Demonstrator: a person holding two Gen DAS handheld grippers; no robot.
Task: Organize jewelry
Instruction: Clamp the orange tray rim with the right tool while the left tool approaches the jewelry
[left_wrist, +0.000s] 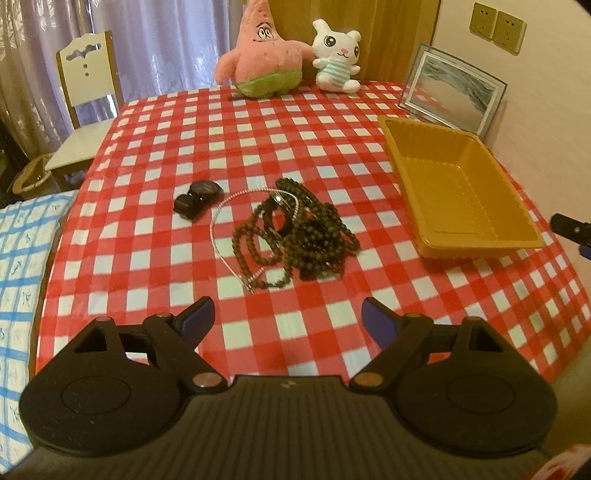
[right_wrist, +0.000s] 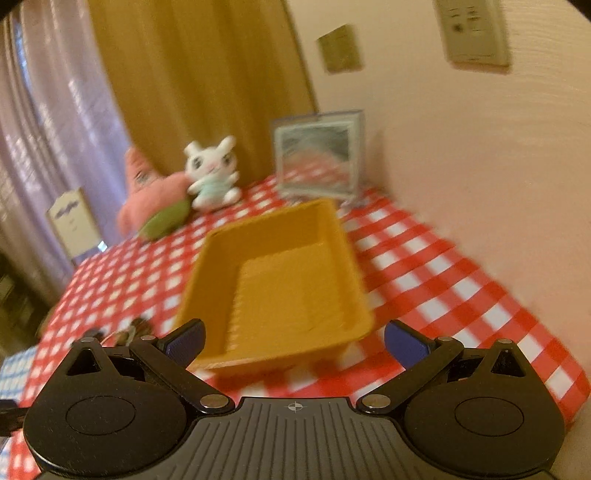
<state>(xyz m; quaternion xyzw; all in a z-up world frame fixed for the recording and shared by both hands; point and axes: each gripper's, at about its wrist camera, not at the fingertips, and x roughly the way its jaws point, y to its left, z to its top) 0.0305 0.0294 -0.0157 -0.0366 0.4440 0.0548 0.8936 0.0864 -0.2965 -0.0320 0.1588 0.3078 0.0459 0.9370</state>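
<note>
A tangle of dark bead necklaces (left_wrist: 314, 236) lies on the red checked tablecloth with a thin silver chain (left_wrist: 221, 221) looped along its left side. A black watch (left_wrist: 197, 197) lies just left of them. An empty yellow tray (left_wrist: 406, 147) stands to the right; it also shows in the right wrist view (right_wrist: 351, 258). My left gripper (left_wrist: 288, 314) is open and empty, just short of the necklaces. My right gripper (right_wrist: 293, 338) is open and empty at the tray's near end; part of it shows at the left wrist view's right edge (left_wrist: 570, 225).
A pink star plush (left_wrist: 258, 55) and a white bunny plush (left_wrist: 338, 55) sit at the table's far edge. A framed picture (left_wrist: 454, 88) leans on the wall behind the tray. A chair (left_wrist: 88, 85) stands far left. A blue checked cloth (left_wrist: 22, 258) lies left.
</note>
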